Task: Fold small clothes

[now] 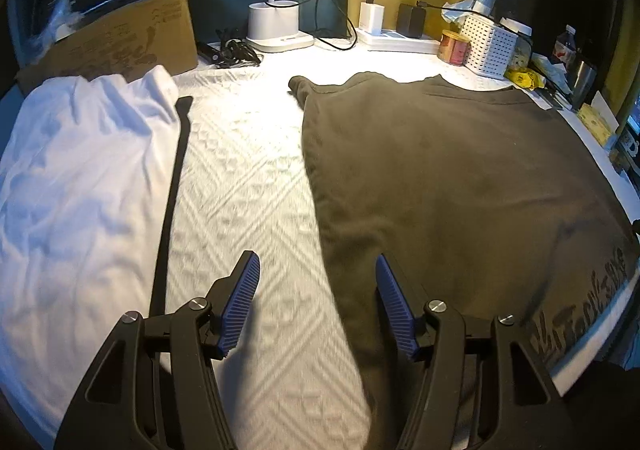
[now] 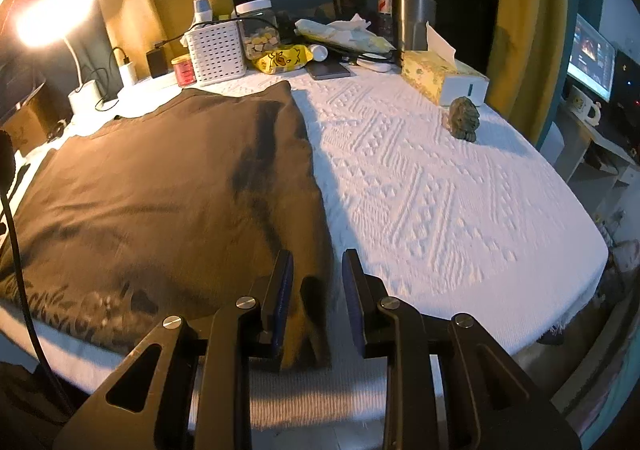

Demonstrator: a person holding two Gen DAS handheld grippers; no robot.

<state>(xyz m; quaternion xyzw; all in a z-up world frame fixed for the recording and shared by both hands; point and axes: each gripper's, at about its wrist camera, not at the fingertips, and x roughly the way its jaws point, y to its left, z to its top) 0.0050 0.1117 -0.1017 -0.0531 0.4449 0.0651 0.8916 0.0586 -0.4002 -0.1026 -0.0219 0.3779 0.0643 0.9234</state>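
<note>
Both tongs stand parted and hold nothing: the left gripper point(image 1: 318, 274) wide, straddling the near left edge of the brown shirt point(image 1: 460, 178) where it meets the white cloth point(image 1: 240, 154); the right gripper point(image 2: 318, 270) narrower, the shirt's right edge point(image 2: 316, 186) loose between its pads. The shirt lies flat ahead of both; a white garment point(image 1: 80, 170) waits left of the left tongs. A side fold looks finished; the next likely needs fresh grips on the hem.
</note>
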